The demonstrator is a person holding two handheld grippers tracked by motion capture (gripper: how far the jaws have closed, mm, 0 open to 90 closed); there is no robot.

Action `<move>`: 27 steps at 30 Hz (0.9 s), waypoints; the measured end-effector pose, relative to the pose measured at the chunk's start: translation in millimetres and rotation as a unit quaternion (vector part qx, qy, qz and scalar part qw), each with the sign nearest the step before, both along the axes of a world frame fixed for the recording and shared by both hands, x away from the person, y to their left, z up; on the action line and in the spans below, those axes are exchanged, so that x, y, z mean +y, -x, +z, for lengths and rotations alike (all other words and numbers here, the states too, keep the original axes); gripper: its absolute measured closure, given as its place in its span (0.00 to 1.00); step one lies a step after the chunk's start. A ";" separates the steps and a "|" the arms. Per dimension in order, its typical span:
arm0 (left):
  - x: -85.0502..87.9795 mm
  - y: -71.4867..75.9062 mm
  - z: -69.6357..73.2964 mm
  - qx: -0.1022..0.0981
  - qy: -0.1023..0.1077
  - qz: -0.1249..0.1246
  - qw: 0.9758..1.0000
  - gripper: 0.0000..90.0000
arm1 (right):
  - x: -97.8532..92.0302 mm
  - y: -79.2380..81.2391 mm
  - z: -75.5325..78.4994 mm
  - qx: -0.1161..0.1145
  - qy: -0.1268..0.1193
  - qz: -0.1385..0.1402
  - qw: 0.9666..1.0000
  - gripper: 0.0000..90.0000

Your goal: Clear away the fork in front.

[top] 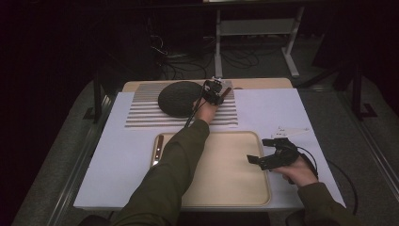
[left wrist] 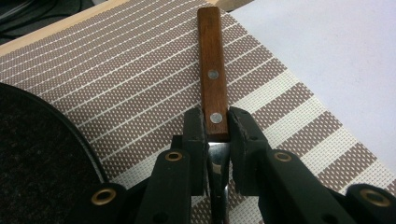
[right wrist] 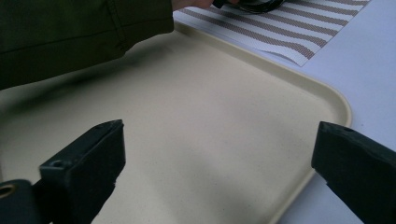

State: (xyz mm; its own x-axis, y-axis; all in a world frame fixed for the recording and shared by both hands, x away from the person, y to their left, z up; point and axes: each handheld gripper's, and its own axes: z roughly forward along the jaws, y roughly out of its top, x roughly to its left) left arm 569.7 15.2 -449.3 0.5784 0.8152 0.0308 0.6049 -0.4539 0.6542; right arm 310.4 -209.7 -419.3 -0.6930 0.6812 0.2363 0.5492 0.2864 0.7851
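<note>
left gripper (left wrist: pixel 217 140) clamping knife handle (left wrist: pixel 212 70) (wooden), striped mat (left wrist: pixel 140 84)

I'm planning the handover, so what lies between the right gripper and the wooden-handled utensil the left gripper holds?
In the high view, bare beige tray and the edge of the striped placemat separate the right gripper from the wooden-handled utensil.
</note>
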 end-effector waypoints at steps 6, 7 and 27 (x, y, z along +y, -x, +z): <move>1.7 -0.8 0.3 0.002 0.005 -0.007 1.000 0.87 | -0.2 -0.1 -0.1 0.001 -0.001 -0.001 1.000 0.03; 2.3 -1.1 0.5 0.003 0.005 -0.008 1.000 0.87 | -0.1 -0.1 -0.1 0.001 -0.001 -0.001 1.000 0.03; 10.5 4.4 21.5 0.004 0.032 -0.028 0.999 0.87 | 0.1 0.1 -0.1 0.000 0.000 -0.001 1.000 0.03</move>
